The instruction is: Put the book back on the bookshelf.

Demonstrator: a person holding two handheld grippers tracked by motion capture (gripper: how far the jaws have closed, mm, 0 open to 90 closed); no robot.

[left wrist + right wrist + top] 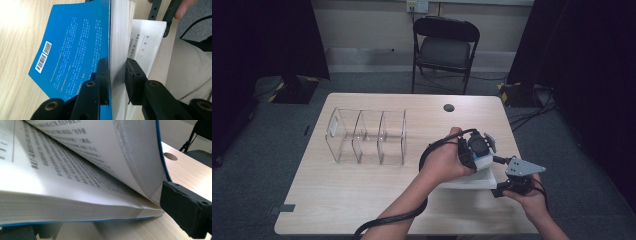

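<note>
Left hand-held gripper (117,75) clamps blue book's (75,47) lifted pages above table (15,50).

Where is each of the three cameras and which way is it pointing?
High view: above the person's side, looking forward and down on the table; forearms, both grippers.
Left gripper view: on the left gripper, looking along its fingers clamping lifted pages of the book.
Right gripper view: low at the table, facing the open book's edge.
All share the book.

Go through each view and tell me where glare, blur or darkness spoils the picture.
High view: dim, dark at the side edges, and the clear rack is faint. Left gripper view: glare washes out the table at top left; the book has sharp cover print. Right gripper view: the nearest page edges blur, the chair is soft, the bottom edge is dark.
</note>
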